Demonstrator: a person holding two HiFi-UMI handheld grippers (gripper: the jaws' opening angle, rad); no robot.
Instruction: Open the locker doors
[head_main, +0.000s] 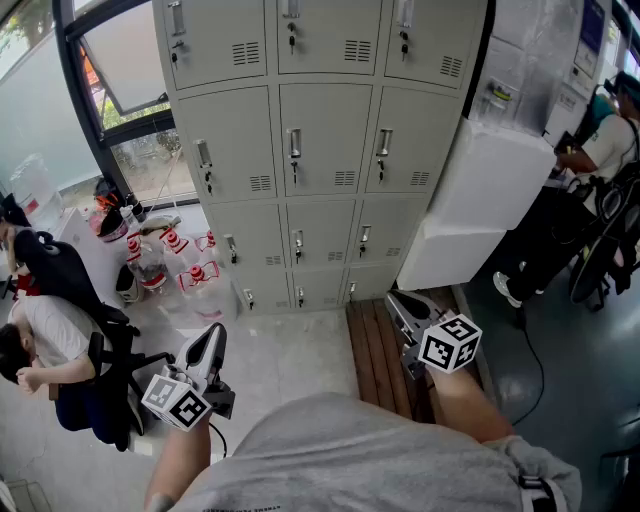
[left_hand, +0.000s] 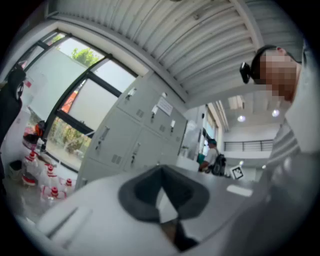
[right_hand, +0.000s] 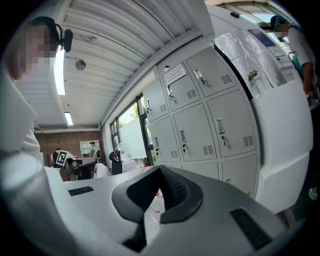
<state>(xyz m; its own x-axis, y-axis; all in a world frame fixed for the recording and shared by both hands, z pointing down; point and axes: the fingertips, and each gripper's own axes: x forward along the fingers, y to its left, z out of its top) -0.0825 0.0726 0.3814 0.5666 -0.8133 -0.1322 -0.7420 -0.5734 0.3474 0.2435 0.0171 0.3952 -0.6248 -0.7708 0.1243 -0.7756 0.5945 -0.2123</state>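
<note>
Ahead, grey locker bank standing beside the window, all visible doors closed. Well apart from it, held low over the floor: left gripper, clenched on nothing; right gripper, likewise clenched, empty.

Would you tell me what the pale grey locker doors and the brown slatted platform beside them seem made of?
Pale grey locker doors: probably painted sheet metal, matt; punched vent louvres show. Brown slatted platform: apparently wood; long parallel planks, dull finish.
</note>
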